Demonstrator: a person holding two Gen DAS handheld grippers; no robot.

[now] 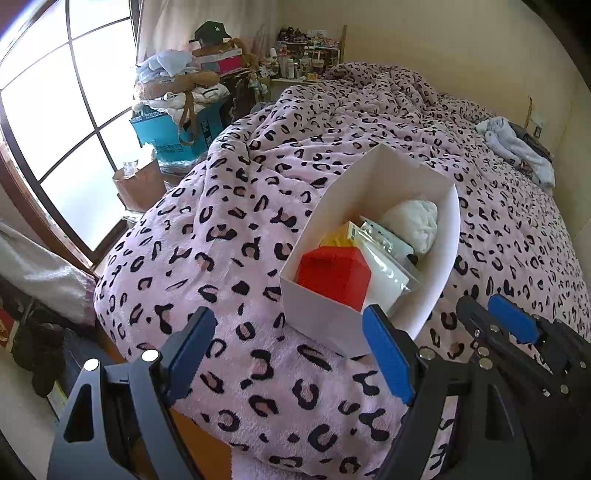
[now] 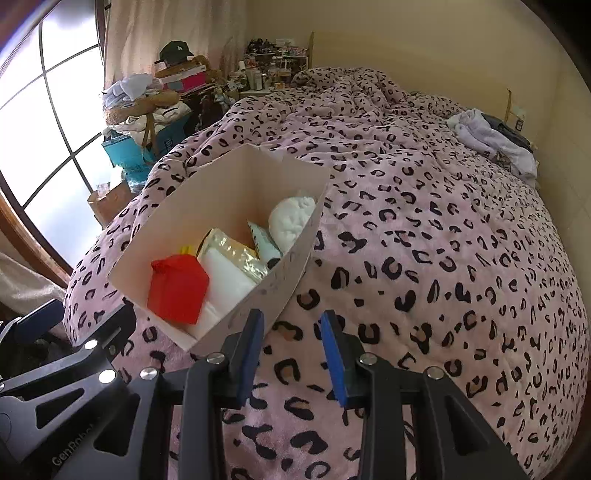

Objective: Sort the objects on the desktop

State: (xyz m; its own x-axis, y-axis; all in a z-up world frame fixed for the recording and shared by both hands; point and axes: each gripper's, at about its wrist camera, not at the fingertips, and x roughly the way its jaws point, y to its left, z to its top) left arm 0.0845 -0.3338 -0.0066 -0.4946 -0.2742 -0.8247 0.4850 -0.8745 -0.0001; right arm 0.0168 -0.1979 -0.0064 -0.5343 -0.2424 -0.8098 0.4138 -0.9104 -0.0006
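Note:
A white cardboard box [image 1: 325, 317] lies on the pink leopard-print blanket [image 1: 258, 229]. In it are a red carton [image 1: 332, 273], a yellow item, clear plastic packets [image 1: 384, 266] and a white crumpled lump [image 1: 413, 221]. My left gripper [image 1: 291, 343] is open and empty, its jaws wide apart just before the box's near corner. In the right wrist view the box [image 2: 288, 288], the red carton [image 2: 177, 291] and the white lump [image 2: 291, 218] show to the left. My right gripper [image 2: 291, 343] is open and empty beside the box's near right wall. The right gripper also shows in the left wrist view [image 1: 491, 321].
The blanket covers a large bed. A pile of white and grey clothes [image 2: 491, 136] lies at its far right. Stacked boxes, clothes and a black cap [image 1: 212, 31] stand by the window [image 1: 55, 122] at the far left. A cluttered shelf [image 1: 306, 55] stands behind the bed.

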